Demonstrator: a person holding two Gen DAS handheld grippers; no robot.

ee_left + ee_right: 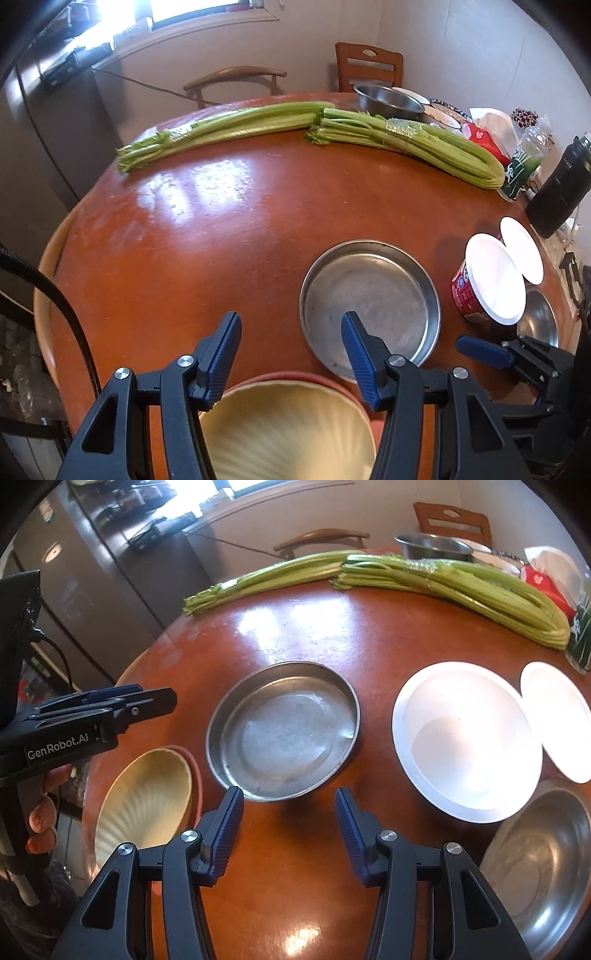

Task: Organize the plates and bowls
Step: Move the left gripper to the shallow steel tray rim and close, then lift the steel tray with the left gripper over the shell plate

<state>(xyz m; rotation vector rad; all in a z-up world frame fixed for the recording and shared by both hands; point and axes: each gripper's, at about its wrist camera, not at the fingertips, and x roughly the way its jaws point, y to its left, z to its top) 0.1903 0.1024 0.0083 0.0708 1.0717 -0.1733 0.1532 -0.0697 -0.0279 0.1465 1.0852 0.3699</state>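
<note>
Plates and bowls sat spread over the near half of the round red-brown tabletop (317, 867). At its near-left edge a ribbed cream bowl (144, 805) rested inside a pinkish plate (195, 771), directly under the left gripper (290, 343), whose jaws stood wide apart and held nothing. Just right of that stack lay a shallow steel pan (284, 731), beyond the right gripper (289, 818), whose jaws were likewise spread and empty. Farther right stood a white bowl (465, 742) with its round white lid (557, 723) touching its far rim, and a steel bowl (543, 864) at the near-right edge. Two long celery bunches (369, 576) lay across the far side of the tabletop. Behind them sat another steel basin (388, 101), a red packet (484, 142), a clear bottle (524, 162) and a black flask (561, 184)
</note>
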